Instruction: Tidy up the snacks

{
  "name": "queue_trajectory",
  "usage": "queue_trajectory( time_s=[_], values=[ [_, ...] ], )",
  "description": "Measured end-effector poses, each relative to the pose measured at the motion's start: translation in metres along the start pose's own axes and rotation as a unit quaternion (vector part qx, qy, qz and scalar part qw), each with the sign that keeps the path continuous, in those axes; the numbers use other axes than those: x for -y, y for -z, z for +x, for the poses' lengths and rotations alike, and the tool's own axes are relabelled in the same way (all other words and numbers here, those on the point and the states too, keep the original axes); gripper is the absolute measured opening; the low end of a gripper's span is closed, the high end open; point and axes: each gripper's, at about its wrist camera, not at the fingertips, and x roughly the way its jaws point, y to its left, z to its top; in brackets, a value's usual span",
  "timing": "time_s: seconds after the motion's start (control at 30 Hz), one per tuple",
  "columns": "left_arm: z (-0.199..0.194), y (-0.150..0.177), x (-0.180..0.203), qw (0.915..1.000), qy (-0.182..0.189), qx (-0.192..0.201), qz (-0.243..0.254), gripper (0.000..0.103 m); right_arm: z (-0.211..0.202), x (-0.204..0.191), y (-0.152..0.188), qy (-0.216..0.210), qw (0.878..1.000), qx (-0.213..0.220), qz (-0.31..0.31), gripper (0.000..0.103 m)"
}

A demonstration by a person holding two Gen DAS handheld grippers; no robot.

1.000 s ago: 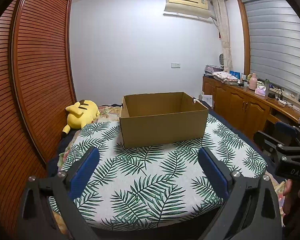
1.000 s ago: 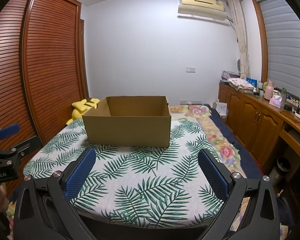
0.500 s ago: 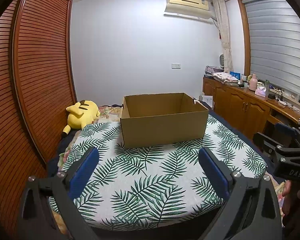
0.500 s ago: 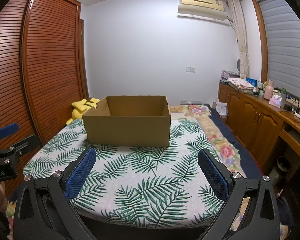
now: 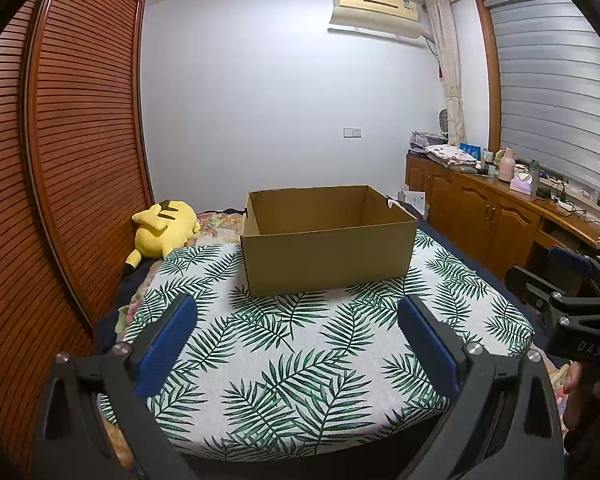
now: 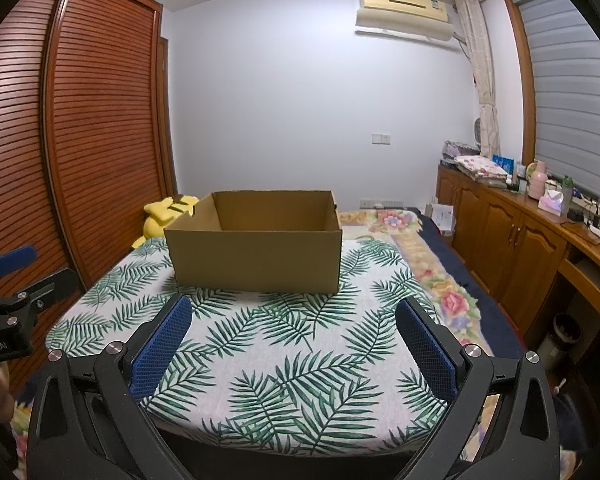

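1. Both jaws are spread wide with nothing between them: left gripper (image 5: 296, 320), right gripper (image 6: 294, 318).
2. An open cardboard box (image 5: 328, 240) sits on the leaf-print cloth (image 5: 300, 360), beyond both grippers.
3. A yellow plush toy (image 5: 164, 226) lies left of it.

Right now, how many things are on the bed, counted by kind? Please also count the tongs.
Cardboard box: 1
Yellow plush toy: 1
Leaf-print cloth: 1
Tongs: 2, the left tongs and the right tongs, both open and holding nothing
Snacks: 0 in view
Total: 5
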Motion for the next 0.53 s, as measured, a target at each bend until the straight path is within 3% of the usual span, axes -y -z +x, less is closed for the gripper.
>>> queue_trajectory(
  time_s=[0.53],
  values=[
    [0.0000, 0.0008, -0.0009, 1.0000, -0.001, -0.002, -0.002, 0.102, -0.0002, -0.0007, 0.0001, 0.000, 1.000, -0.001, 0.000, 0.103]
  ],
)
